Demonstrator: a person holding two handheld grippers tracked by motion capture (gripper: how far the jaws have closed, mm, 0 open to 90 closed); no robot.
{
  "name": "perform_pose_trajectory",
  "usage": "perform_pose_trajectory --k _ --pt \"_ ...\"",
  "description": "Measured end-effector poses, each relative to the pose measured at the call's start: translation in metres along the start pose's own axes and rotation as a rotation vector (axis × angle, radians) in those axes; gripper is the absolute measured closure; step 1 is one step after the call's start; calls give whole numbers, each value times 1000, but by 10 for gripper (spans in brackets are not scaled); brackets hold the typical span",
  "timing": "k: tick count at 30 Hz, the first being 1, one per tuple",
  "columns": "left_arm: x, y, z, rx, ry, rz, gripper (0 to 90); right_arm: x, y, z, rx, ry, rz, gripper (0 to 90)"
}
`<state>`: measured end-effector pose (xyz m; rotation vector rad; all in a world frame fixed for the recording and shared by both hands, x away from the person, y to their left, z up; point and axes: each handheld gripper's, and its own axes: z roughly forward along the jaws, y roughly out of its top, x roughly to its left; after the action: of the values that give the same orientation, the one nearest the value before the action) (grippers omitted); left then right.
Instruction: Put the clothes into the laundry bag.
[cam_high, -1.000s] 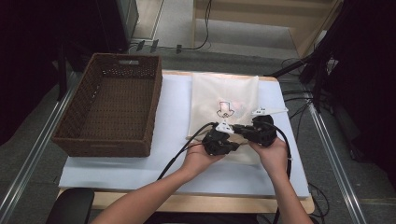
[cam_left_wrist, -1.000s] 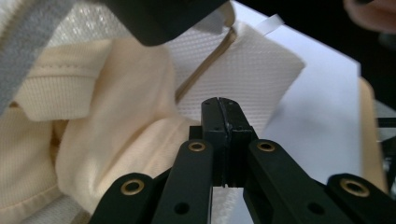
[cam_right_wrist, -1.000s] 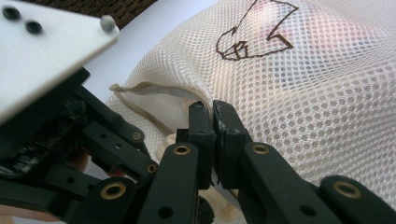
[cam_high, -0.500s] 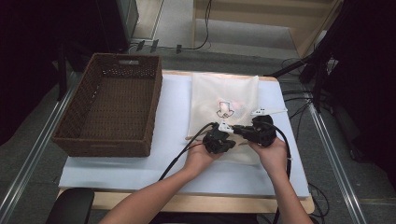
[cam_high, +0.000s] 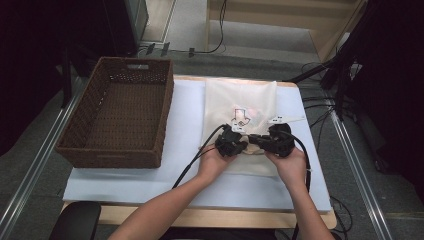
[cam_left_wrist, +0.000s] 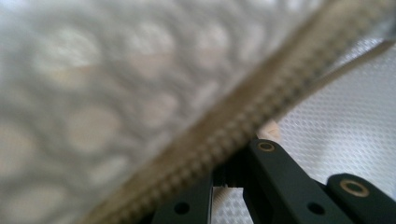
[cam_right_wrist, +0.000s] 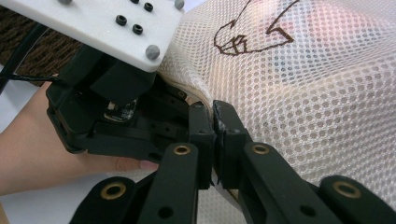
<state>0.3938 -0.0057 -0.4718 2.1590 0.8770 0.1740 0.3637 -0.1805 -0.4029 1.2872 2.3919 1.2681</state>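
Observation:
A white mesh bag (cam_high: 240, 97) with a dark line drawing (cam_high: 242, 116) lies flat on the table. Both grippers meet tip to tip over its near part. My left gripper (cam_high: 245, 142) is shut on the bag's zipper edge; in the left gripper view its jaws (cam_left_wrist: 229, 165) close under the tan zipper (cam_left_wrist: 261, 112), with blurred mesh (cam_left_wrist: 93, 93) very close to the lens. My right gripper (cam_high: 257, 140) is shut on the mesh bag (cam_right_wrist: 317, 93) right beside the zipper, fingertips (cam_right_wrist: 214, 114) pressed together. The left gripper (cam_right_wrist: 116, 102) faces it, almost touching.
A large brown wicker basket (cam_high: 110, 157) stands empty on the left of the pale table cover (cam_high: 185, 125). Cables trail from both grippers toward the near edge. Dark stands and more cables sit off the table's right side.

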Motion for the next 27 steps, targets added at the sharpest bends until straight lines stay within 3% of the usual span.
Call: perform_pose_trajectory --k 14,21,27 --pt "13 9 9 -19 35 -67 900 1 0 7 18 1 -11 888" --pt "15 13 13 -23 66 -55 900 0 1 9 19 -1 -7 888" --pt "17 15 13 -18 63 -60 881 0 1 11 17 2 -3 888"
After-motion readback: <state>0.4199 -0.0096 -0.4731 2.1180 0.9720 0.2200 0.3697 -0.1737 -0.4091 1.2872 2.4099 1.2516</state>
